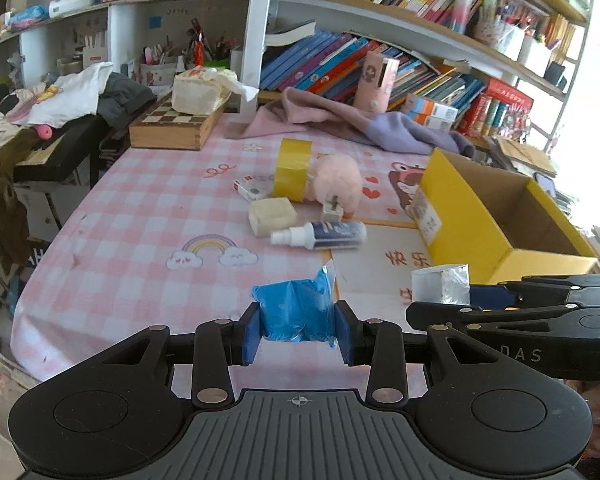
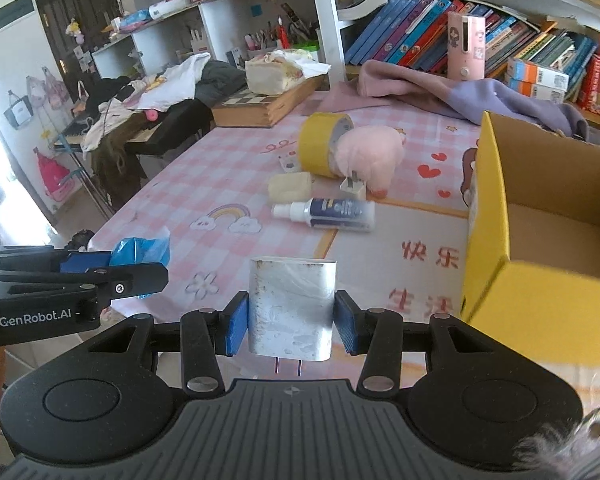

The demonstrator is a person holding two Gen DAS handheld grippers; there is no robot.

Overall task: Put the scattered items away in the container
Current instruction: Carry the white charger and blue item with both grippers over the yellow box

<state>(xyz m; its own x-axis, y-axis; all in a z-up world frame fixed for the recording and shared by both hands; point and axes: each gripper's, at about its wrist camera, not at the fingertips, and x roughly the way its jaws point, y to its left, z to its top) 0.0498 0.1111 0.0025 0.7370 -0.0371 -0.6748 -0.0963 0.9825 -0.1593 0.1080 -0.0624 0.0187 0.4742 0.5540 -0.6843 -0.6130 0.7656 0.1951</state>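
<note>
My left gripper (image 1: 298, 332) is shut on a crumpled blue packet (image 1: 296, 308), held above the near edge of the pink checked table. Beside it, my right gripper (image 2: 292, 322) is shut on a white charger plug (image 2: 290, 308), prongs toward the camera. The open yellow cardboard box (image 1: 460, 216) stands at the right, its inside (image 2: 560, 240) bare. On the cloth lie a spray bottle (image 1: 320, 235), a cream block (image 1: 271, 215), a yellow tape roll (image 1: 292, 170), a pink plush (image 1: 336, 180), a small white plug (image 2: 353, 188) and a small card box (image 1: 254, 187).
A chessboard case (image 1: 172, 126) with a tissue pack sits at the back left. Pink and purple cloths (image 1: 360, 120) lie along the back under shelves of books. A pink cylinder (image 1: 376, 84) stands there. Clothes pile on a stand left of the table.
</note>
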